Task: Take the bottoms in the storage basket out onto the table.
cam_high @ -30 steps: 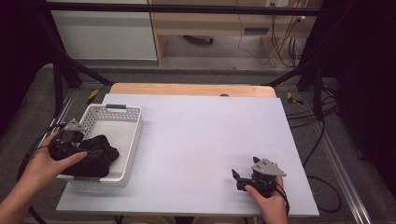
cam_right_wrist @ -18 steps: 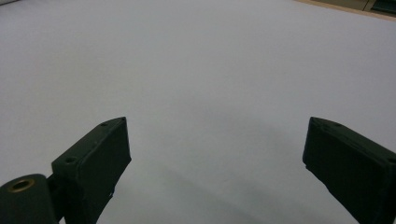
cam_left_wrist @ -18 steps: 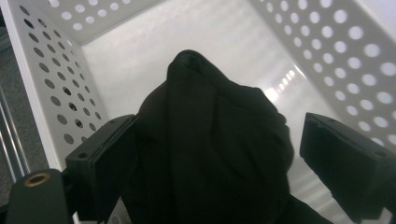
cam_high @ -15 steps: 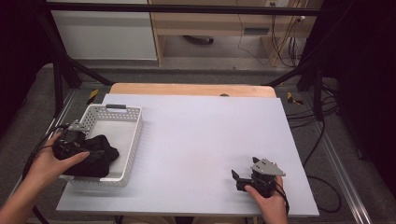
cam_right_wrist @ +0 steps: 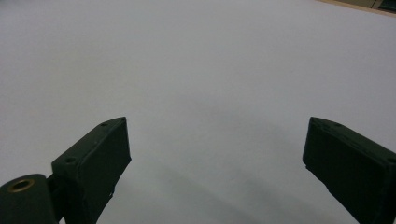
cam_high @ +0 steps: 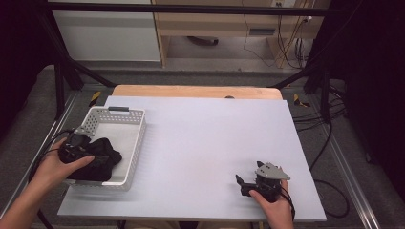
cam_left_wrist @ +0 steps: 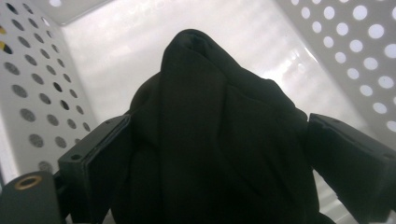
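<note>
Spanning a bundle of black cloth [cam_left_wrist: 219, 140], the left claw [cam_high: 76, 148] is seen with its jaws wide apart on either side, not visibly clamped. Since a second ago it has been drawn slightly nearer and leftward, the cloth kept inside the white basket [cam_high: 136, 143] at the counter's [cam_high: 205, 143] left. A grasp seems imminent. The right claw [cam_high: 248, 181] rests released, near right.

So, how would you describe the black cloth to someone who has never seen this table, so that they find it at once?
Look at the white perforated basket on the left side of the grey table. At its near end lies a bunched black cloth, with the left gripper set around it. It is the one dark, soft thing in the white basket.
</note>
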